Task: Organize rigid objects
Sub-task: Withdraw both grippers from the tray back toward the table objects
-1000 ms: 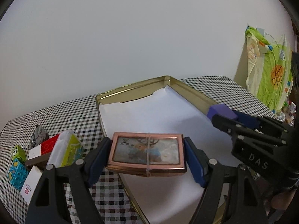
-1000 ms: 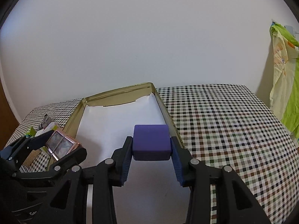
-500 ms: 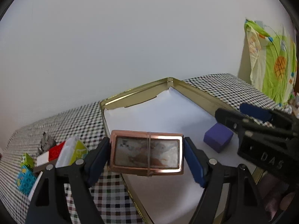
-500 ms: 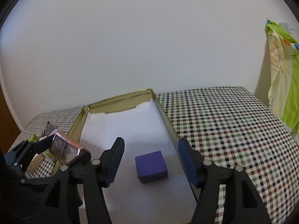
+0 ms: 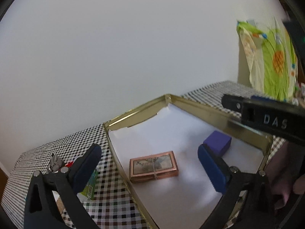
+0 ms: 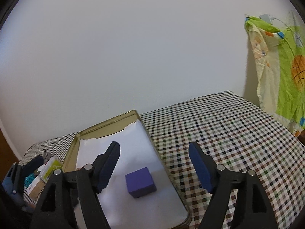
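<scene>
A gold-rimmed tin tray (image 5: 137,114) lined with white paper lies on the checked tablecloth; it also shows in the right wrist view (image 6: 106,127). A copper-framed picture box (image 5: 154,166) lies flat in the tray near its left wall. A purple block (image 5: 217,143) lies in the tray to its right, also seen in the right wrist view (image 6: 140,182). My left gripper (image 5: 148,164) is open and empty, raised above the copper box. My right gripper (image 6: 154,164) is open and empty, above the purple block.
Several small items lie left of the tray: a green carton (image 5: 89,187), a crumpled foil piece (image 5: 55,161), a green-white box (image 6: 50,168). A green and yellow cloth (image 6: 282,72) hangs at the right. The checked table (image 6: 219,133) stretches right of the tray.
My left gripper opened and let the copper box down into the tray, then rose. My right gripper, which released the purple block earlier, lifted further and opened wider.
</scene>
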`<move>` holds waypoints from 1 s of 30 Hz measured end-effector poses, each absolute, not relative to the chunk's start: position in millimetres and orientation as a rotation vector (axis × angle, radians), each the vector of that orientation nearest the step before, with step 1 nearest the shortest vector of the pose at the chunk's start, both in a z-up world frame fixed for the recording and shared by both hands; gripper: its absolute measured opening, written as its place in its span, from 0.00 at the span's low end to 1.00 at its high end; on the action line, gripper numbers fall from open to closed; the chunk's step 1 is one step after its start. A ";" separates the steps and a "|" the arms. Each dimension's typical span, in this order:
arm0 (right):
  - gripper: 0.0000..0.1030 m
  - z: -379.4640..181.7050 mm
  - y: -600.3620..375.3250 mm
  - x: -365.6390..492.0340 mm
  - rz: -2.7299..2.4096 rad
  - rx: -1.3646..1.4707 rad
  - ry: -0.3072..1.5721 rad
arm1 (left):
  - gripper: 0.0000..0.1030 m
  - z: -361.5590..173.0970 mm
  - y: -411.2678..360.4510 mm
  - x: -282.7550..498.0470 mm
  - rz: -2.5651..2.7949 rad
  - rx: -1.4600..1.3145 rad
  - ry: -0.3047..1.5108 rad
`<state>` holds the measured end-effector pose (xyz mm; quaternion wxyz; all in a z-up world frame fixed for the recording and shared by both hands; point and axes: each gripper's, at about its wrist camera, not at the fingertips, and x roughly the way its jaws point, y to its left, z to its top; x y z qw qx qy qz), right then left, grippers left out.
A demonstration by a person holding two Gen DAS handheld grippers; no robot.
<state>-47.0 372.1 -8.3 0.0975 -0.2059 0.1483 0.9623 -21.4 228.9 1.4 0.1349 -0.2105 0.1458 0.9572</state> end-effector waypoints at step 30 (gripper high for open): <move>0.74 12.4 328.9 9.1 2.635 -0.234 0.241 | 0.99 3.5 142.1 -20.7 2.930 -0.628 0.211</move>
